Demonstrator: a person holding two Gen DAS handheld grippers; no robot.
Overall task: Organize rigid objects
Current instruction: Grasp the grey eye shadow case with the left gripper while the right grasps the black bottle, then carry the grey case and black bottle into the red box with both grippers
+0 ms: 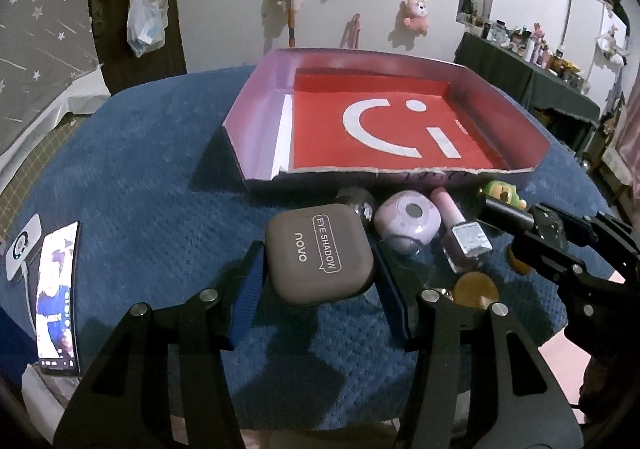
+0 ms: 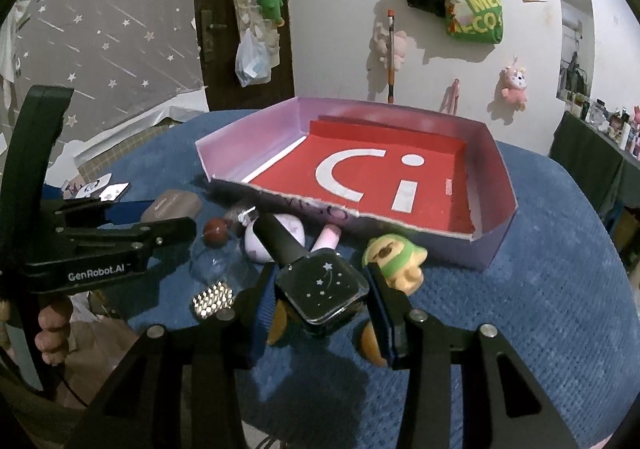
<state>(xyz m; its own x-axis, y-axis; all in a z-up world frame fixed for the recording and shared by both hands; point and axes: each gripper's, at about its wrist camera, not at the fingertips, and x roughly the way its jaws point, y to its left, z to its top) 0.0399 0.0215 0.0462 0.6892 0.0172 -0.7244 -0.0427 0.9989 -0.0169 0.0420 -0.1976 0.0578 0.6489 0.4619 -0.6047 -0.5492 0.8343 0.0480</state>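
Item: taupe rounded-square plastic eyeshadow case (image 1: 320, 253), clamped in left gripper (image 1: 318, 281), lower centre of frame. Black square glass polish bottle (image 2: 322, 291), clamped in right gripper (image 2: 316, 301). Destination: pink-walled, red-floored cardboard tray (image 1: 256, 89), upper centre. Advice: clear torn near wall, lower flat, release separately.
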